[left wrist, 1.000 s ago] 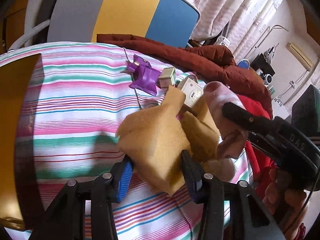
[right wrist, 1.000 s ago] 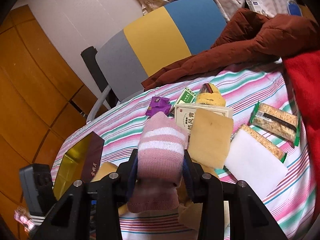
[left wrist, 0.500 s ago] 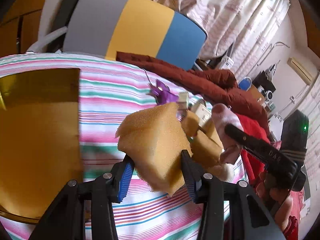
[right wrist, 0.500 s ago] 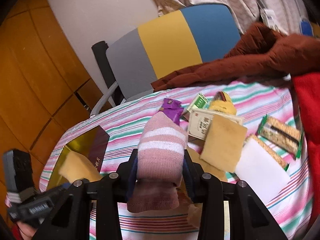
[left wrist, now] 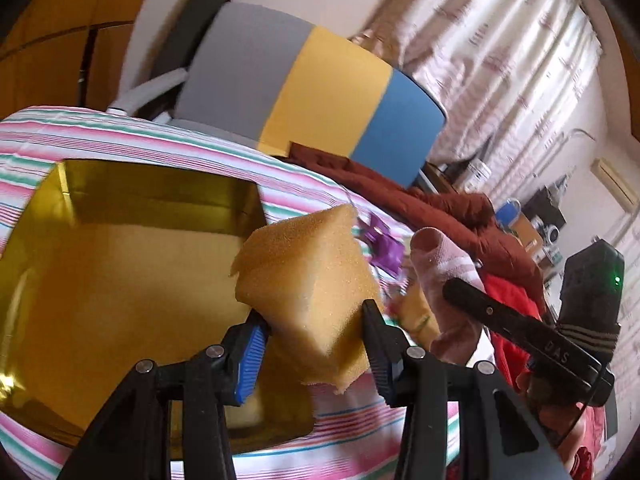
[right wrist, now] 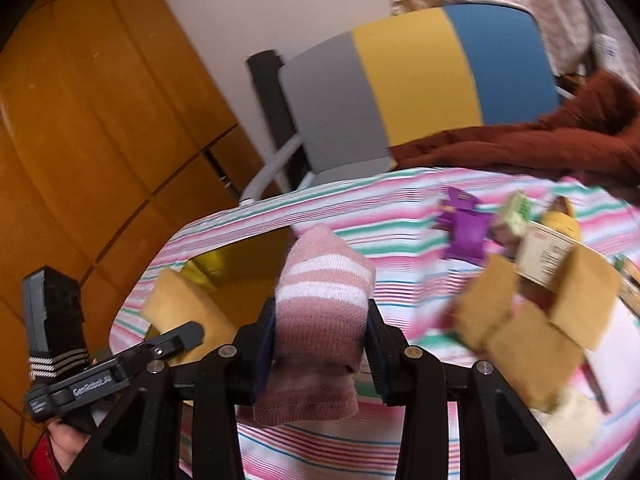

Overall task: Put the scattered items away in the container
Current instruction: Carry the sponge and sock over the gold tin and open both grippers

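The left gripper (left wrist: 312, 344), clamping a yellow sponge (left wrist: 308, 280), should release only once well inside the gold tin's (left wrist: 160, 196) rim, while the right gripper (right wrist: 320, 352) holds the pink sock (right wrist: 324, 308).

Yellow sponge (left wrist: 308, 280) held above gold box (left wrist: 120, 280); pink striped sock (right wrist: 324, 308) gripped aloft.

- Chair (left wrist: 320, 92) with a grey, yellow and blue backrest, standing behind a table under a pink, green and white striped cloth (right wrist: 380, 208).
- Orange-brown wooden panelling (right wrist: 100, 120) at left, beside a plain white wall (right wrist: 260, 0).
- Pale patterned curtains (left wrist: 500, 60), brightly backlit.
- Rust-brown blanket (left wrist: 420, 208) heaped along the far edge.
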{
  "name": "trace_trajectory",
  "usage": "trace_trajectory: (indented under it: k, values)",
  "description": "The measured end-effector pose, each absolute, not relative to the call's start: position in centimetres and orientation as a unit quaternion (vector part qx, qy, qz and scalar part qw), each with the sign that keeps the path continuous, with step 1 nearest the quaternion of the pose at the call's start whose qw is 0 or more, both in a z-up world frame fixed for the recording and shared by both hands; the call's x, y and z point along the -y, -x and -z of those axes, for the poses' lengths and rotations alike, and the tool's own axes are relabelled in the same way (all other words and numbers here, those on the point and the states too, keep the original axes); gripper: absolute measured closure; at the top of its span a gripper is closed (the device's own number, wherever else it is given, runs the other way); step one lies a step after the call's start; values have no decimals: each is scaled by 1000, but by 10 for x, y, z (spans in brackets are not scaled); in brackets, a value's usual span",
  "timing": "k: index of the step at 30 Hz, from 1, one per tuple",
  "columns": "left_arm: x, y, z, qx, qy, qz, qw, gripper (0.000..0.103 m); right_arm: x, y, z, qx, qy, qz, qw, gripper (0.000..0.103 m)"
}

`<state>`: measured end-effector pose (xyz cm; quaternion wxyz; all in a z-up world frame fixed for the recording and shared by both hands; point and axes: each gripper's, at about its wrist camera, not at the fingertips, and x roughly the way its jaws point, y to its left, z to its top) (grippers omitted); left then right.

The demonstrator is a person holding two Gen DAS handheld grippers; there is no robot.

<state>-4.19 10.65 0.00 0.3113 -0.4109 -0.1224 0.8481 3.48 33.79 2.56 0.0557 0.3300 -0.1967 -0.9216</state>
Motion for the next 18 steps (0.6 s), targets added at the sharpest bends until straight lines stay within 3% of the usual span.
trace_trajectory:
  k: [8,18]
  values:
    - [-45,68,2,129,403,-870,254,57,-266,11,-33,155,-350,917,114,62]
    - [-4,108,28,106,435,-872,197,57,-206,76,1,136,-408,891,144,62]
